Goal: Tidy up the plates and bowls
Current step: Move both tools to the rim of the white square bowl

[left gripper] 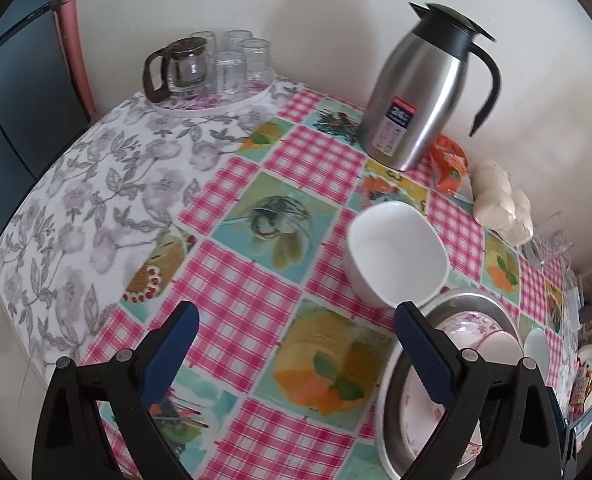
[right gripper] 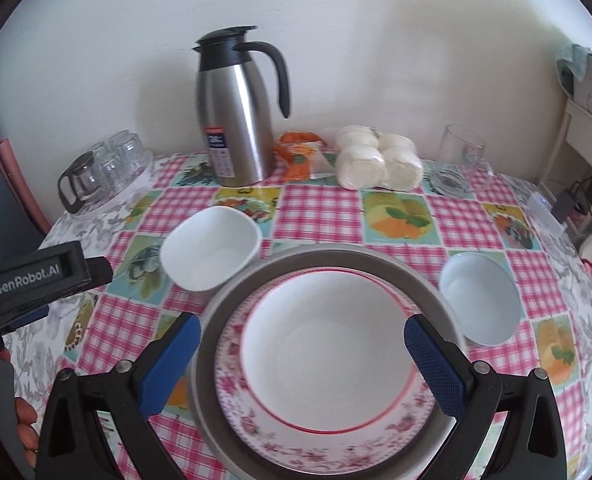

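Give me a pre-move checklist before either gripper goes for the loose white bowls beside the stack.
1. Right gripper open: ok, its fingers straddle the red-rimmed bowl and hold nothing.
2. Left gripper open and empty: ok.
3. Stack seated: ok, the red-rimmed bowl sits on the floral plate inside the metal tray.
4. Squarish white bowl upright and apart from the thermos: ok.
5. Round white bowl upright and free: ok, though close to the tray's rim.
6. Whether the squarish bowl touches the tray: cannot tell.
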A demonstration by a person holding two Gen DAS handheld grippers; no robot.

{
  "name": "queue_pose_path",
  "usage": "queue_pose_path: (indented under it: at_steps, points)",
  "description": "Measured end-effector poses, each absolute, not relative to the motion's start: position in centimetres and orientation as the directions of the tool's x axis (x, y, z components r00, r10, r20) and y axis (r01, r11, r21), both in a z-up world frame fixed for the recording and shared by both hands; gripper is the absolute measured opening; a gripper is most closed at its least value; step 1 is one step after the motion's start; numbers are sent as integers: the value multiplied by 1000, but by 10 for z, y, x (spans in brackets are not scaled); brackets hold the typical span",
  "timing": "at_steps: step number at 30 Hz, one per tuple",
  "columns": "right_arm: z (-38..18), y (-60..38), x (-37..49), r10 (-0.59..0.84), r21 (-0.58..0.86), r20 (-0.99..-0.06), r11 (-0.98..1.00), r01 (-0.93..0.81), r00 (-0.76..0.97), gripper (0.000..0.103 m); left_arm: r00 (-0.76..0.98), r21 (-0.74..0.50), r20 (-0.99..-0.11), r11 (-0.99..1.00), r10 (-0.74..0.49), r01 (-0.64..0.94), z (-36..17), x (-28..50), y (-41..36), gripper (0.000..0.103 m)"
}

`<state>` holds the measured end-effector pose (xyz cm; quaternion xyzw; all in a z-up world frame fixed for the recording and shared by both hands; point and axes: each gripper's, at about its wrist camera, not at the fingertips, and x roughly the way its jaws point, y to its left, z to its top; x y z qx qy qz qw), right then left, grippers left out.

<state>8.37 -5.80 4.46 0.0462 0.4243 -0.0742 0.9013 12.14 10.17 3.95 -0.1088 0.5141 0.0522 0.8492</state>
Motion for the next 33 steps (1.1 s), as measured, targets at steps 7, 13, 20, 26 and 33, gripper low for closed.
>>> queue_pose_path:
  at_steps: [7, 13, 20, 26, 33]
  points:
    - [40, -31, 91, -40, 43, -766, 993, 114, 642, 103, 463, -149, -886, 956, -16, -252, 38, 123, 132, 98]
    - [33, -19, 101, -6, 66, -769, 994, 89, 639, 103, 456, -177, -890, 936, -20, -303, 31, 126, 157, 98]
    - [34, -26, 111, 14, 107, -756, 989, 102, 655, 103, 477, -254, -876, 914, -77, -318, 27, 138, 167, 98]
    - [44, -35, 119, 25, 137, -726, 985, 109, 687, 103, 522, -327, -841, 901, -140, -285, 28, 154, 159, 98]
    - [47, -47, 143, 23, 165, -736, 976, 146, 677, 103, 584, -361, -795, 900, -161, -243, 29, 172, 150, 98]
